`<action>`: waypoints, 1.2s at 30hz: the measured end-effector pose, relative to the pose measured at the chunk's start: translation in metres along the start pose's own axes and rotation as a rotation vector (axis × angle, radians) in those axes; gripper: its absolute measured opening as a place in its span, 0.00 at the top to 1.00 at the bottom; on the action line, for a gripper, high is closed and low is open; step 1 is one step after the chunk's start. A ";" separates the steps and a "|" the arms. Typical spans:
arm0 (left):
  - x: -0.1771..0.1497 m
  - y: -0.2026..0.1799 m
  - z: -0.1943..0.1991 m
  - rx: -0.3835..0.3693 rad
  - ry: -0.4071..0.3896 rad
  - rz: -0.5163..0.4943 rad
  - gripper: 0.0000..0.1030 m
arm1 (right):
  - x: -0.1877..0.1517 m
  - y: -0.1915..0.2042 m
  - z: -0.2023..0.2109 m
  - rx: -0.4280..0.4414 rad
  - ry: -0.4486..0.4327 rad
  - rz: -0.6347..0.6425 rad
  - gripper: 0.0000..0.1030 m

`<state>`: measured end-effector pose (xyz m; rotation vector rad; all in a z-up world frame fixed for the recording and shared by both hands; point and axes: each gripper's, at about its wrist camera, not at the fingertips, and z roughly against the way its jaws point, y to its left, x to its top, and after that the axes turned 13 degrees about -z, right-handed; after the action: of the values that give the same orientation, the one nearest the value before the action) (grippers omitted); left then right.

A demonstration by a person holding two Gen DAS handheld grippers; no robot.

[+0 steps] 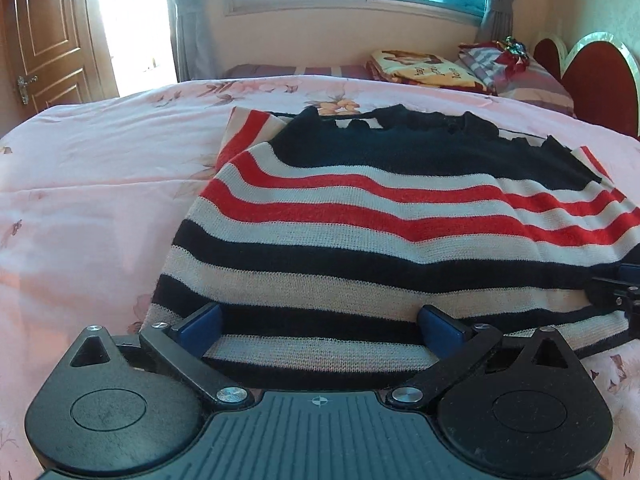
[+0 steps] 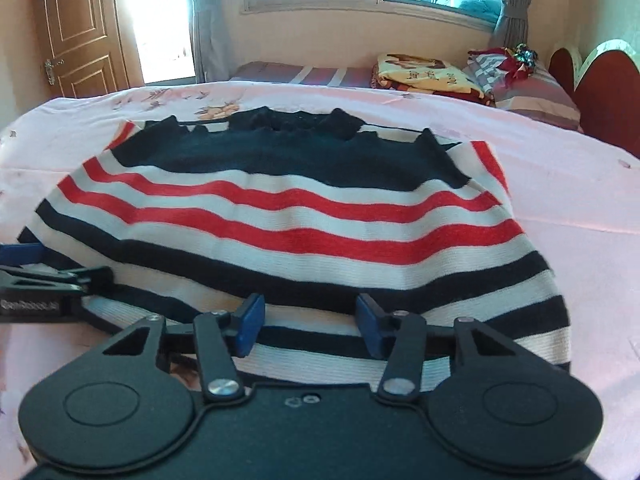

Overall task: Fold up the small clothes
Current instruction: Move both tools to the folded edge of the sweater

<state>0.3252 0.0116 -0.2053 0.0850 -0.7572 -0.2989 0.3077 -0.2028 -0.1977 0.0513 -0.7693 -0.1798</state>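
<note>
Lying flat on pink floral bedsheet [image 1: 100, 168]: navy, red and white striped knit sweater [image 1: 360, 208]; left gripper [image 1: 320, 330] and right gripper [image 2: 308, 324] both spread, straddling its hem, grasping nothing

A small knitted sweater [image 1: 380, 216] with black, white and red horizontal stripes and a solid dark navy upper part lies flat on the bed. Its scalloped dark neckline is at the far end and the striped hem at the near end. Its sleeves seem folded underneath, with striped parts showing at both upper corners.
</note>
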 end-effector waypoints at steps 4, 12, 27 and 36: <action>0.000 -0.001 0.000 0.005 0.009 0.004 0.00 | 0.002 -0.030 0.002 0.001 -0.001 -0.060 0.55; 0.009 -0.001 0.003 0.023 0.063 0.043 0.00 | 0.008 -0.007 0.022 0.060 -0.021 -0.073 0.38; 0.020 0.017 0.019 -0.002 0.016 0.116 0.00 | 0.014 0.027 0.014 0.095 -0.010 -0.076 0.37; 0.039 0.017 -0.017 -0.035 0.059 0.084 0.00 | 0.030 0.032 0.001 -0.002 -0.041 -0.120 0.28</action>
<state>0.3673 0.0161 -0.1887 0.0285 -0.6950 -0.2286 0.3328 -0.1772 -0.1725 0.0919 -0.8074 -0.2962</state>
